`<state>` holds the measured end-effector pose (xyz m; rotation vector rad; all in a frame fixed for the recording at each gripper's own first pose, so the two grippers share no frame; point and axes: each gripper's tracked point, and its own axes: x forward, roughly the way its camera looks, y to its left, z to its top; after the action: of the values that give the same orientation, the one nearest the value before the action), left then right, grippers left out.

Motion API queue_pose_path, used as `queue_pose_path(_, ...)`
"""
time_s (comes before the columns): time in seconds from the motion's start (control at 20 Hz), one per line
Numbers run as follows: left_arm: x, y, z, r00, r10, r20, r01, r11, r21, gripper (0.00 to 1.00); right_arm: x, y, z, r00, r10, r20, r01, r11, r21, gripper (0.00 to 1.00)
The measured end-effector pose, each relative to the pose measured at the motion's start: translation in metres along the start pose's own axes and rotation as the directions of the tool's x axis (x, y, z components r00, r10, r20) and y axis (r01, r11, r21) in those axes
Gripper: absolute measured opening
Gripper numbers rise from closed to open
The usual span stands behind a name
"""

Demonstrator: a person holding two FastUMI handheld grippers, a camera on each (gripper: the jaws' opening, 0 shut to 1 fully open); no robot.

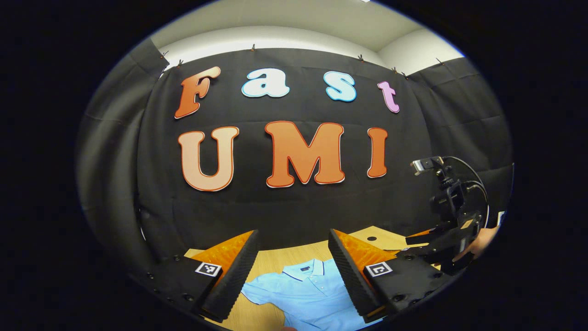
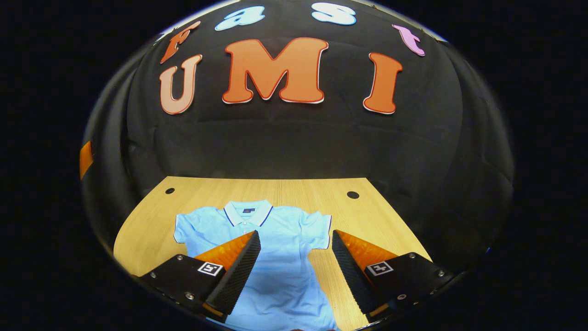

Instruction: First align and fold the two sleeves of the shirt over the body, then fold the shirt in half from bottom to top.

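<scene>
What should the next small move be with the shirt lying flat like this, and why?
Probably lower the right tongs onto the shirt's right sleeve to pinch its edge. The shirt lies spread on the table with both sleeves out flat and unfolded, and both the right and left tongs hang open above it, holding nothing, so a sleeve fold comes first.

Shirt (image 2: pixel 280 257): light blue, plain; collar (image 2: pixel 248 212) and sleeve cuffs edged with thin dark-blue line. Table (image 2: pixel 363 216) under shirt: pale wood grain, two dark round holes beyond collar.
</scene>
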<state>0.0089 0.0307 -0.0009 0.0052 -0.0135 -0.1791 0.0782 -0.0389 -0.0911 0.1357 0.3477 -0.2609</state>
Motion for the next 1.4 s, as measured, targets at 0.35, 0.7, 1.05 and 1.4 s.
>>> queue_pose_path(0.35, 0.021, -0.004, -0.011, 0.996, 0.063, -0.059, -0.062, 0.998, 0.02, 0.98, 0.081, -0.025, -0.035, 0.978, 0.016, -0.207, -0.015, 1.0, 0.008, 0.98)
queue_pose_path(0.7, 0.047, -0.014, -0.009, 0.987, 0.14, -0.074, -0.135, 0.989, 0.063, 0.99, 0.146, -0.053, -0.074, 0.919, 0.05, -0.392, -0.023, 0.997, 0.073, 0.97)
queue_pose_path(1.05, 0.054, -0.009, -0.028, 0.957, 0.248, -0.15, -0.239, 0.968, 0.076, 0.99, 0.204, -0.071, -0.106, 0.837, 0.034, -0.546, -0.002, 0.998, 0.058, 0.95)
queue_pose_path(1.4, 0.05, -0.001, -0.038, 0.926, 0.321, -0.199, -0.306, 0.946, 0.103, 0.99, 0.236, -0.077, -0.118, 0.771, 0.042, -0.636, 0.002, 0.998, 0.067, 0.85)
